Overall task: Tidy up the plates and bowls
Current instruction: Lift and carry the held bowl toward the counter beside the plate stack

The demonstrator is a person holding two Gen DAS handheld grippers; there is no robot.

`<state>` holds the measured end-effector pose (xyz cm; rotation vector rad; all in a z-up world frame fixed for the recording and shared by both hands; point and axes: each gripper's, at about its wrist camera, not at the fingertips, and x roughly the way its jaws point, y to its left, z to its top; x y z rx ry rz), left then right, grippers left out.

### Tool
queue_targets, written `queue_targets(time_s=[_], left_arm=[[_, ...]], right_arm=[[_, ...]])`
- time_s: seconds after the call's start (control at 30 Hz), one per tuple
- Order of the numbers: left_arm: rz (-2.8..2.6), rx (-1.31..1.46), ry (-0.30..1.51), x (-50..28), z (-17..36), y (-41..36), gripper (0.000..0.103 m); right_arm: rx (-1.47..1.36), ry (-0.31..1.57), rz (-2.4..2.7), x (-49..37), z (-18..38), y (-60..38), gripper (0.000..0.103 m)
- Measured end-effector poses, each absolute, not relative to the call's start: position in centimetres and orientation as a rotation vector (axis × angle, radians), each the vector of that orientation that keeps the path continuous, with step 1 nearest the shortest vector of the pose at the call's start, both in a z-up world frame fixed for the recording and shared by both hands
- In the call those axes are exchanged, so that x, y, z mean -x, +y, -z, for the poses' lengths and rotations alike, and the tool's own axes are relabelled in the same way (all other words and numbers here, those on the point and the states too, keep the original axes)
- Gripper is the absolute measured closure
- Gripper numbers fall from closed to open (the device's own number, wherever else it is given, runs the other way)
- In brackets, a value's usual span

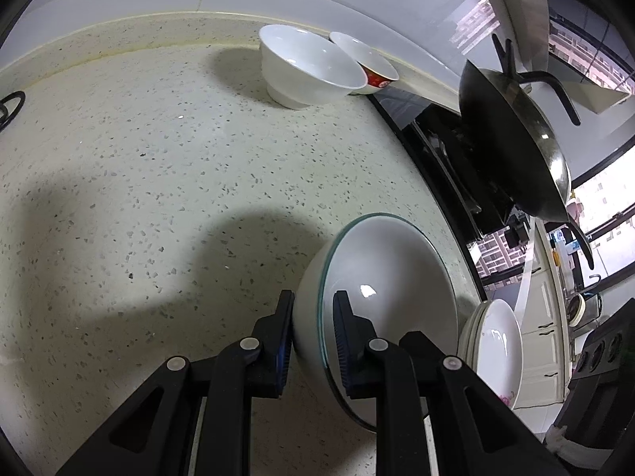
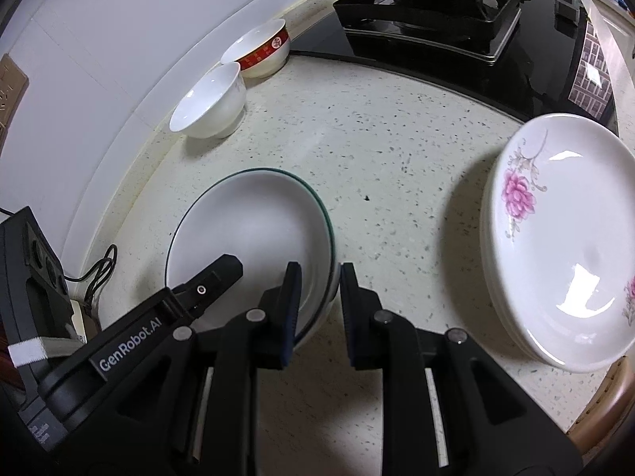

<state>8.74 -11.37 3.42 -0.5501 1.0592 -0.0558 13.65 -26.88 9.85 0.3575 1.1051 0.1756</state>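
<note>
I stand over a speckled countertop (image 2: pixel 397 150) with both tools clamped on one big green-rimmed bowl (image 2: pixel 254 230), which sits near the wall at the counter's back. My left gripper (image 1: pixel 313 313) pinches its rim, one pad outside the wall and one inside; my right gripper (image 2: pixel 317 281) bites the opposite rim the same way. Both are closed down on the bowl's wall, nothing else between the jaws.

The step in hand, as I judge it, is to carry this bowl to its place among the other dishes. To do it well I should lift both hands together and level, so the rim does not twist out of either pinch, and keep the grip firm, since glazed ware is slick.

The stack of flowered plates (image 2: pixel 563 246) sits to the right near the counter's front edge, well apart from the bowl. Farther back, the plain white bowl (image 2: pixel 210 107) and the red-banded bowl (image 2: pixel 262 51) stand side by side against the wall, touching or nearly so. A dark wok (image 1: pixel 512 139) rests on the black stove (image 2: pixel 436 39) beyond. A black cable (image 2: pixel 99 273) lies at my left, near the bowl; I should lift clear of it.
</note>
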Motion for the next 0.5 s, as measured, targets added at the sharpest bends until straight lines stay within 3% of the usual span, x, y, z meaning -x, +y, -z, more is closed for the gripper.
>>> queue_targets(time_s=[0.3, 0.5], left_arm=[[0.047, 0.571, 1.079, -8.83, -2.61, -10.64, 0.083], [0.049, 0.576, 1.069, -8.54, -2.64, -10.59, 0.068]], right_arm=[[-0.374, 1.133, -0.184, -14.23, -9.26, -26.69, 0.077], [-0.361, 1.115, -0.184, -14.06, -9.78, -26.6, 0.072]])
